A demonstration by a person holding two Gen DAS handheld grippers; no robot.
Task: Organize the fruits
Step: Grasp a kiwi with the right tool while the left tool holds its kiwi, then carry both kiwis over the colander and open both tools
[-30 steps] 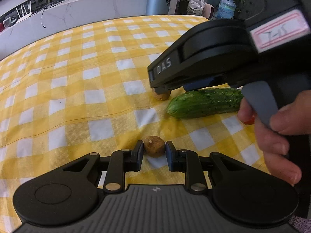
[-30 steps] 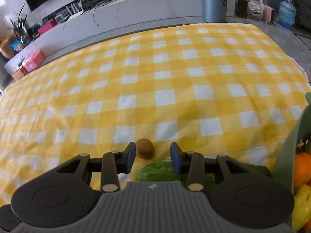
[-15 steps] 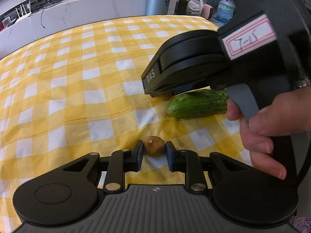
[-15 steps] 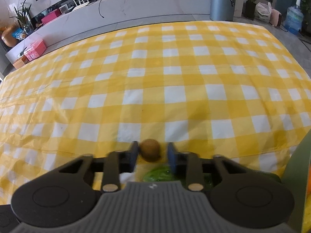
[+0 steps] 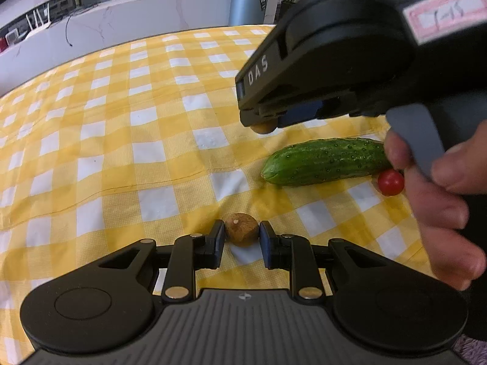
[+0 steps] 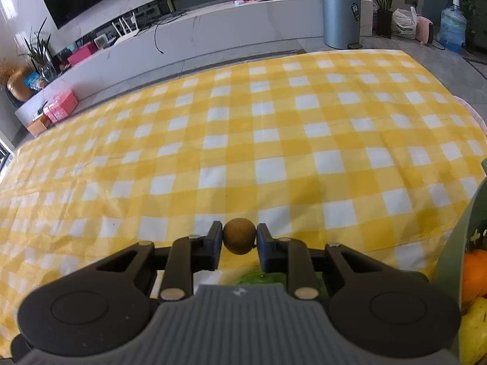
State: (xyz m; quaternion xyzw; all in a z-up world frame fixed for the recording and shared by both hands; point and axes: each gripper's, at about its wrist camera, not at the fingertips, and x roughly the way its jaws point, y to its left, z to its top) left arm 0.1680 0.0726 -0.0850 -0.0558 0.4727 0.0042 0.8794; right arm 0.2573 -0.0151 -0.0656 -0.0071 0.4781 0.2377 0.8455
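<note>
My left gripper [image 5: 242,233] is shut on a small round brown fruit [image 5: 242,233] that rests low on the yellow checked cloth. My right gripper [image 6: 239,237] is shut on a second small brown fruit [image 6: 239,239], held clear above the cloth. In the left wrist view that right gripper [image 5: 264,127] hangs over the cloth with the brown fruit [image 5: 264,127] peeking out under its tip, a hand [image 5: 438,200] on its trigger. A green cucumber [image 5: 325,161] lies on the cloth below it, with a red cherry tomato [image 5: 390,182] at its right end.
At the right edge of the right wrist view stands a pale green basket [image 6: 456,243] holding an orange [image 6: 474,270] and yellow fruit [image 6: 473,331]. The cucumber [image 6: 261,277] shows just under the right gripper. The table's far edge [image 6: 243,60] borders a grey floor.
My right gripper closed on the brown fruit beside the cucumber and lifted it off the cloth, uncovering the cherry tomato. The left gripper kept still, holding its fruit.
</note>
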